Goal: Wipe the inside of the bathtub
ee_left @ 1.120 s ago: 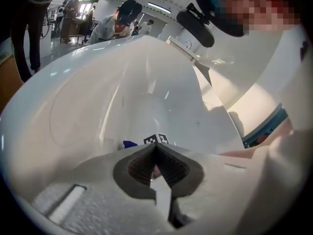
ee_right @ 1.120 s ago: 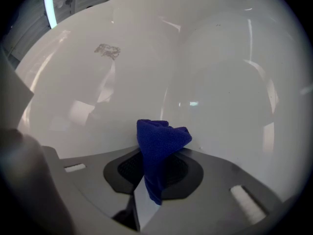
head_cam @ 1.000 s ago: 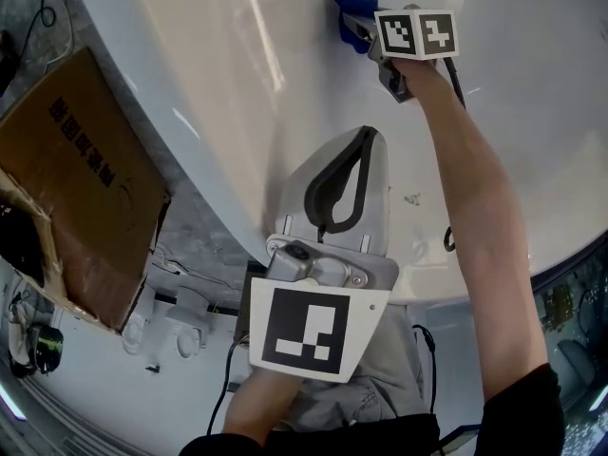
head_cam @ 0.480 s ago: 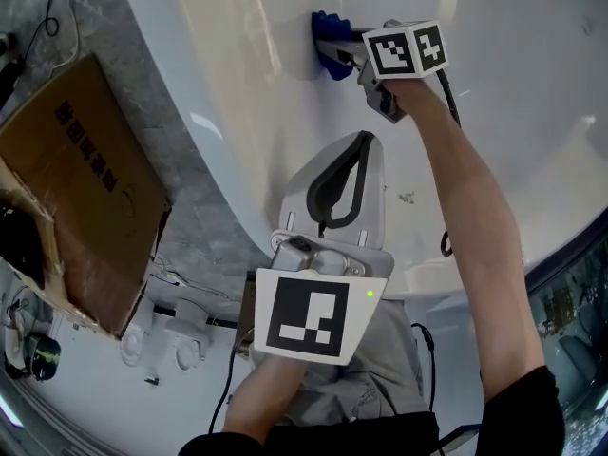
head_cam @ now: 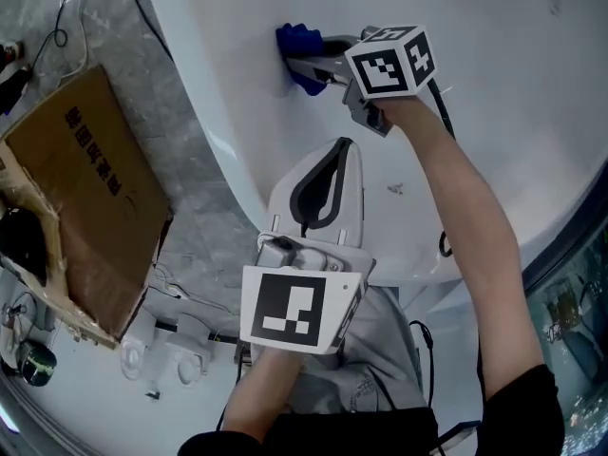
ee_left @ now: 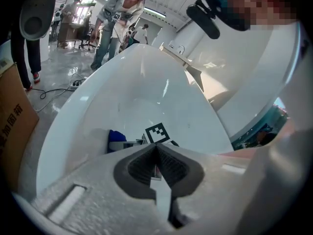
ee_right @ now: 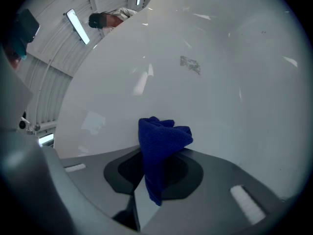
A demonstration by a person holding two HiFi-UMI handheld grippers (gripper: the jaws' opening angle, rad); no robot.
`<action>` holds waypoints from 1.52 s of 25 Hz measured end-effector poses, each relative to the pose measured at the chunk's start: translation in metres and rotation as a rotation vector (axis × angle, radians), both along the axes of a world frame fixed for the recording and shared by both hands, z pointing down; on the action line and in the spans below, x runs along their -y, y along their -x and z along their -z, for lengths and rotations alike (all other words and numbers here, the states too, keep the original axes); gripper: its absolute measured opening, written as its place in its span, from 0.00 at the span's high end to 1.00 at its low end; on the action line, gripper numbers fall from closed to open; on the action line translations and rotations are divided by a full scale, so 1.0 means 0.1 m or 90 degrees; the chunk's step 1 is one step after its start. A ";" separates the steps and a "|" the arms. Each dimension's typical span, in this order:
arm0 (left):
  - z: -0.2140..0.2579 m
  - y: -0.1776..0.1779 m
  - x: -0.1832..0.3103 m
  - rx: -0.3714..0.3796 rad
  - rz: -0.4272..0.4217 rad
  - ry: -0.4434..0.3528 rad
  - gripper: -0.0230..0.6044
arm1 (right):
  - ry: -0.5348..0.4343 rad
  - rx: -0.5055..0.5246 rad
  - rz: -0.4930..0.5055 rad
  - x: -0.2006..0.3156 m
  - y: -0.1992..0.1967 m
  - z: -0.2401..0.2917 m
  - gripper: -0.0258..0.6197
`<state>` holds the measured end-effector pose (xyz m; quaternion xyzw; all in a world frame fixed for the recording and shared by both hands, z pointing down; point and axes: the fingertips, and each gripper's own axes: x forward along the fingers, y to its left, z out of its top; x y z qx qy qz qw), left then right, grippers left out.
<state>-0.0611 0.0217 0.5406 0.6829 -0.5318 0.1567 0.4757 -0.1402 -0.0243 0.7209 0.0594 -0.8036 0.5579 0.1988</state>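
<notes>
To your left, a flattened cardboard box point(head_cam: 90, 207) lies on the grey marbled floor point(head_cam: 195, 212), dark print along its upper face and its lower edge torn and ragged. A thin black cable point(head_cam: 62, 27) loops over the floor above it. Below the box, you have some small white fittings point(head_cam: 133, 354) on a white surface, and a round dark-green object point(head_cam: 33, 364) too small to identify. In your left gripper view, a person point(ee_left: 115, 23) stands on glossy flooring, with a white power strip point(ee_left: 76, 83) nearby. Your right gripper view shows a ceiling light strip point(ee_right: 78, 26).
</notes>
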 end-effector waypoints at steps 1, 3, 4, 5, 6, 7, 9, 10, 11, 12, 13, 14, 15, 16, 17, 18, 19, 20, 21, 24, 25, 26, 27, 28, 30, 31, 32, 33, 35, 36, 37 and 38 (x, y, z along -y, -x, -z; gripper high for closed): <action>0.02 0.00 -0.04 0.002 -0.002 0.000 0.96 | -0.008 0.009 0.002 0.00 0.01 0.10 0.85; 0.06 -0.01 -0.12 0.004 -0.011 0.002 0.96 | -0.022 0.026 0.003 -0.01 0.04 0.29 0.85; 0.08 0.00 -0.16 0.006 -0.017 0.002 0.96 | -0.027 0.036 0.001 -0.01 0.06 0.39 0.85; 0.11 0.01 -0.20 0.009 -0.021 0.002 0.96 | -0.032 0.046 0.000 -0.03 0.09 0.49 0.85; 0.13 0.03 -0.22 0.012 -0.023 0.000 0.96 | -0.036 0.057 -0.001 -0.04 0.11 0.59 0.85; 0.16 0.04 -0.24 0.013 -0.022 -0.002 0.96 | -0.041 0.068 0.000 -0.06 0.14 0.69 0.85; 0.20 0.05 -0.26 0.013 -0.023 -0.006 0.96 | -0.051 0.085 0.002 -0.11 0.16 0.87 0.85; 0.22 0.05 -0.28 0.013 -0.024 -0.008 0.96 | -0.056 0.092 0.003 -0.13 0.16 0.95 0.85; 0.24 0.05 -0.29 0.013 -0.024 -0.009 0.96 | -0.060 0.097 0.003 -0.16 0.15 1.03 0.85; 0.25 0.05 -0.31 0.013 -0.023 -0.010 0.96 | -0.063 0.101 0.003 -0.18 0.15 1.10 0.85; 0.27 0.05 -0.33 0.012 -0.021 -0.011 0.96 | -0.067 0.103 0.003 -0.20 0.16 1.17 0.85; 0.30 0.06 -0.34 0.012 -0.019 -0.013 0.96 | -0.072 0.105 0.005 -0.22 0.16 1.23 0.85; 0.32 0.06 -0.35 0.012 -0.016 -0.014 0.96 | -0.076 0.107 0.007 -0.23 0.17 1.30 0.85; 0.34 0.07 -0.36 0.012 -0.015 -0.015 0.96 | -0.080 0.111 0.010 -0.24 0.18 1.37 0.85; 0.35 0.07 -0.37 0.012 -0.016 -0.017 0.96 | -0.083 0.118 0.014 -0.25 0.19 1.44 0.85; 0.37 0.06 -0.39 0.013 -0.018 -0.018 0.96 | -0.086 0.127 0.018 -0.27 0.19 1.52 0.85; 0.39 0.05 -0.40 0.015 -0.020 -0.019 0.96 | -0.089 0.135 0.021 -0.29 0.19 1.58 0.85; 0.40 0.05 -0.41 0.018 -0.021 -0.021 0.96 | -0.091 0.143 0.024 -0.31 0.19 1.64 0.85; 0.41 0.05 -0.41 0.020 -0.021 -0.022 0.96 | -0.093 0.151 0.026 -0.32 0.18 1.69 0.85; 0.39 0.05 -0.41 0.029 -0.013 -0.021 0.96 | -0.091 0.185 0.029 -0.34 0.19 1.83 0.85; 0.39 0.04 -0.41 0.032 -0.011 -0.019 0.96 | -0.090 0.199 0.031 -0.35 0.19 1.89 0.85; 0.38 0.03 -0.41 0.035 -0.011 -0.017 0.96 | -0.090 0.214 0.034 -0.37 0.19 1.96 0.85; 0.37 0.02 -0.42 0.037 -0.011 -0.015 0.96 | -0.091 0.228 0.037 -0.38 0.18 2.02 0.85; 0.37 -0.01 -0.42 0.037 -0.012 -0.013 0.96 | -0.098 0.238 0.037 -0.37 0.16 2.07 0.85; 0.35 -0.08 -0.42 0.039 -0.018 -0.012 0.96 | -0.130 0.234 0.008 -0.25 0.05 2.11 0.85; 0.35 -0.11 -0.41 0.041 -0.021 -0.012 0.96 | -0.155 0.214 -0.020 -0.12 -0.05 2.09 0.85; 0.34 -0.12 -0.40 0.043 -0.021 -0.010 0.96 | -0.180 0.187 -0.049 0.02 -0.15 2.04 0.85; 0.34 -0.12 -0.39 0.043 -0.017 -0.008 0.96 | -0.200 0.159 -0.072 0.16 -0.27 1.96 0.85; 0.33 -0.12 -0.35 0.042 -0.012 -0.004 0.96 | -0.221 0.108 -0.105 0.40 -0.54 1.76 0.85; 0.31 -0.13 -0.33 0.041 -0.013 -0.003 0.96 | -0.223 0.083 -0.119 0.51 -0.70 1.63 0.85; 0.29 -0.14 -0.31 0.041 -0.016 -0.002 0.96 | -0.222 0.055 -0.130 0.60 -0.86 1.48 0.85; 0.25 -0.15 -0.30 0.040 -0.018 0.000 0.96 | -0.218 0.024 -0.138 0.67 -1.02 1.29 0.85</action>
